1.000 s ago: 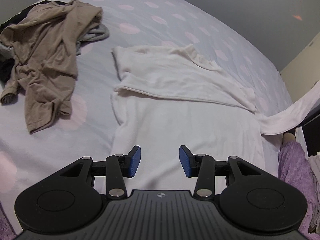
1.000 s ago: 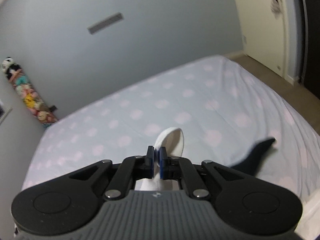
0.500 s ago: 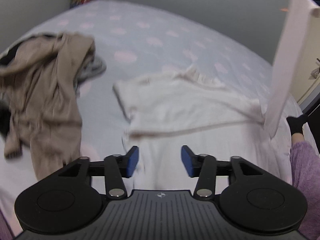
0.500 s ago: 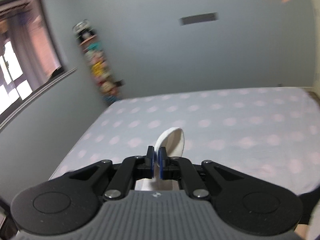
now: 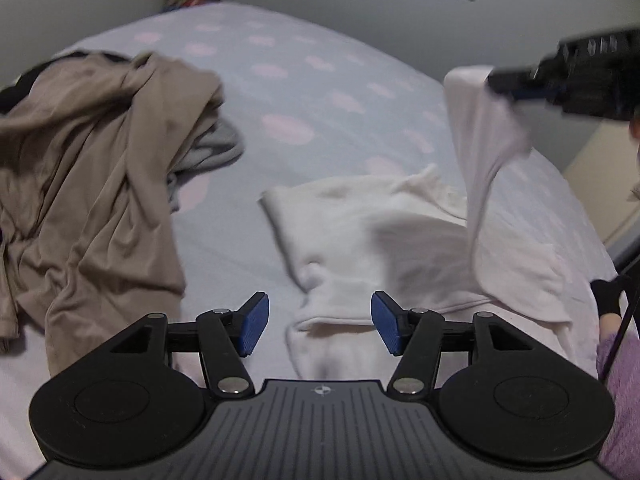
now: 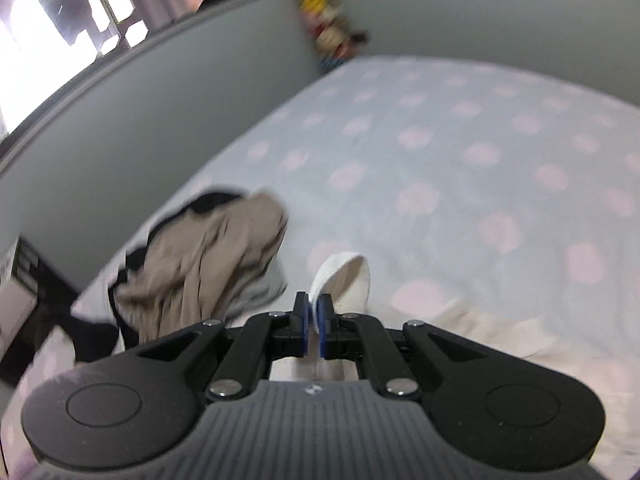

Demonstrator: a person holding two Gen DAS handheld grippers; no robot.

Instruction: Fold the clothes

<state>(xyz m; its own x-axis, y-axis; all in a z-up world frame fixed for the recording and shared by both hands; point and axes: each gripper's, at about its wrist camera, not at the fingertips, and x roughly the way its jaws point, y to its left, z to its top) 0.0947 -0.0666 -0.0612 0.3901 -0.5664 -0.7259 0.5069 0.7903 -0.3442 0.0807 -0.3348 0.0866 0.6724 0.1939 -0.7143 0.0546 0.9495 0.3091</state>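
Note:
A white long-sleeved top [image 5: 384, 236] lies partly folded on the bed, in the middle of the left wrist view. Its right sleeve [image 5: 480, 152] is lifted off the bed and hangs from my right gripper [image 5: 516, 88], which comes in from the upper right. The right wrist view shows that gripper [image 6: 315, 332] shut on the sleeve's cuff [image 6: 344, 280], which sticks up between the pads. Low over the top's near left edge, my left gripper [image 5: 319, 328] has its jaws opening, and nothing is between them.
A crumpled tan garment [image 5: 100, 184] lies on the left of the bed over grey and black clothes. The polka-dot sheet [image 5: 312, 80] stretches to the grey wall. A purple sleeve [image 5: 620, 392] shows at the right edge. A window [image 6: 60, 32] is in the left wall.
My right gripper has swung the white sleeve up from the bed's right edge and over the top, turning left. My left gripper has slid towards the top's left edge with its jaws wider.

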